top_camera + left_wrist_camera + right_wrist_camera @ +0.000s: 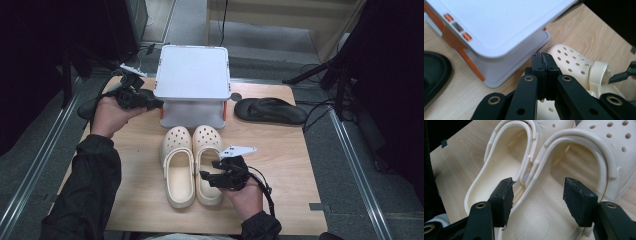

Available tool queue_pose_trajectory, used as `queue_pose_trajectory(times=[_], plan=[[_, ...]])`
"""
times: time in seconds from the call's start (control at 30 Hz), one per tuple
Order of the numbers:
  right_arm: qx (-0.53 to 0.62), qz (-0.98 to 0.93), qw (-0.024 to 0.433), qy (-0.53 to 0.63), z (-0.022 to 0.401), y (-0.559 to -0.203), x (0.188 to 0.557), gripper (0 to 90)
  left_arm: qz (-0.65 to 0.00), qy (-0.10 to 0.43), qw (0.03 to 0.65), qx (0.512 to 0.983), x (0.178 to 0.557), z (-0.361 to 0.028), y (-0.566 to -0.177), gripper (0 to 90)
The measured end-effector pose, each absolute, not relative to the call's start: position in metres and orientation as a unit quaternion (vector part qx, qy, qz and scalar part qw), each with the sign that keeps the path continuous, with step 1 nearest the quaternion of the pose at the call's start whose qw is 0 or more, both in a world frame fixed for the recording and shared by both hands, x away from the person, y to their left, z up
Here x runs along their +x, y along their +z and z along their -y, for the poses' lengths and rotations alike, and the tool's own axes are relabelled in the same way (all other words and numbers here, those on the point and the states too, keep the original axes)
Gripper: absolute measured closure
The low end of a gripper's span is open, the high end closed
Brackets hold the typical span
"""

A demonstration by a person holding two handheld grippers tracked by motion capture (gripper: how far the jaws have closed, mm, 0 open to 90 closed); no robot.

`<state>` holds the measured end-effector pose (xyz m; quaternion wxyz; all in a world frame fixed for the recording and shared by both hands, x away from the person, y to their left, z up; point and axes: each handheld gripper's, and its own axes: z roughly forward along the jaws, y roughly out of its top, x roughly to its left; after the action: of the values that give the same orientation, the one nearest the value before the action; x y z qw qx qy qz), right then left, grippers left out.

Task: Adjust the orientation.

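While the high view takes in the whole desk, each gripper view closes in on one patch of it.

High view: black flip-flop (270, 110) at 2 o'clock on the desk (290, 170), and dark stands to either side of it.
Left gripper view: orange posts on the white two-tier stand (499, 27), and vent holes on a clog's toe at 4 o'clock.
Right gripper view: ribbed footbeds and heel straps of both clogs, side by side.
Surface: pale wood-grain desk.
Room: grey carpet floor with metal rails, dark at the edges.
Left hand-held gripper (150, 101): jaws pressed fully together with nothing between them, at 9 o'clock of the stand.
Right hand-held gripper (209, 170): jaws wide apart, gripping nothing.
Left cream clog (178, 170): centre of desk, touching its pair.
Right cream clog (207, 150): its heel rim lies between the right hand-held gripper's parted jaws, pads apart from it; the stand is at its 12 o'clock.
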<state>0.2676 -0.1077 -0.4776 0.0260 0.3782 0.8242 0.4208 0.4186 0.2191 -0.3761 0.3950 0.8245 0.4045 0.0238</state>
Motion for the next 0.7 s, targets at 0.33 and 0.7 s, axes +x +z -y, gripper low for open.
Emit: queue_pose_trajectory(times=[0.33, 0.7], plan=[[0.392, -0.818, 0.033, 0.42, 0.098, -0.482, 0.267, 39.9, -0.406, 0.011, 0.43, 0.806, 0.45, -0.203, -0.376, 90.0], [0.416, -0.808, 0.058, 0.412, 0.081, -0.487, 0.274, 37.6, -0.383, 0.065, 0.374, 0.842, 0.461, -0.183, -0.371, 90.0]])
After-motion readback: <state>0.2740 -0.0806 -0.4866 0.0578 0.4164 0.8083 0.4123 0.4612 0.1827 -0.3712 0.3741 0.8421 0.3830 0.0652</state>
